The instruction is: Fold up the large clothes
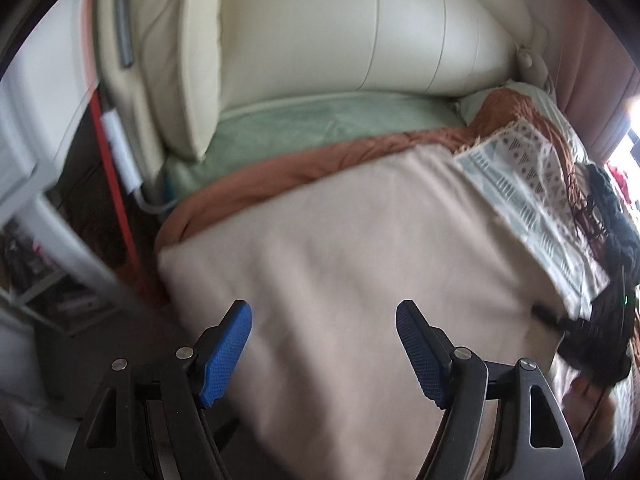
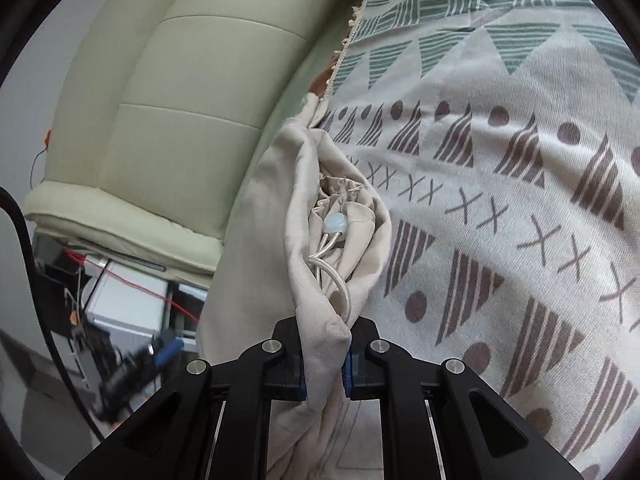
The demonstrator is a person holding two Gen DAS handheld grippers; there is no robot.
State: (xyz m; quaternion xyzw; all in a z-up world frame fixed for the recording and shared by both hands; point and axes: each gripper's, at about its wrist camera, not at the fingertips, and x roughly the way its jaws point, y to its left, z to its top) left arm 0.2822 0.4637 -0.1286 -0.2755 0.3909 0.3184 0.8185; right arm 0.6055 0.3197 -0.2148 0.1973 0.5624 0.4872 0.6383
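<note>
A large beige garment (image 1: pixel 340 248) lies spread flat over the sofa seat in the left wrist view. My left gripper (image 1: pixel 324 332) is open and empty, its blue pads (image 1: pixel 226 354) hovering just above the garment's near part. In the right wrist view my right gripper (image 2: pixel 325 360) is shut on a bunched edge of the beige garment (image 2: pixel 320 280), where a drawstring with a pale toggle (image 2: pixel 335 224) shows in the folds. The right gripper also shows at the right edge of the left wrist view (image 1: pixel 592 344), blurred.
A cream leather sofa back (image 1: pixel 360 28) rises behind the seat, with a green cover (image 1: pixel 320 120). A patterned throw (image 2: pixel 500 180) and a rust fringed blanket (image 1: pixel 280 184) lie under the garment. Shelving and red cable (image 1: pixel 116 184) stand left of the sofa.
</note>
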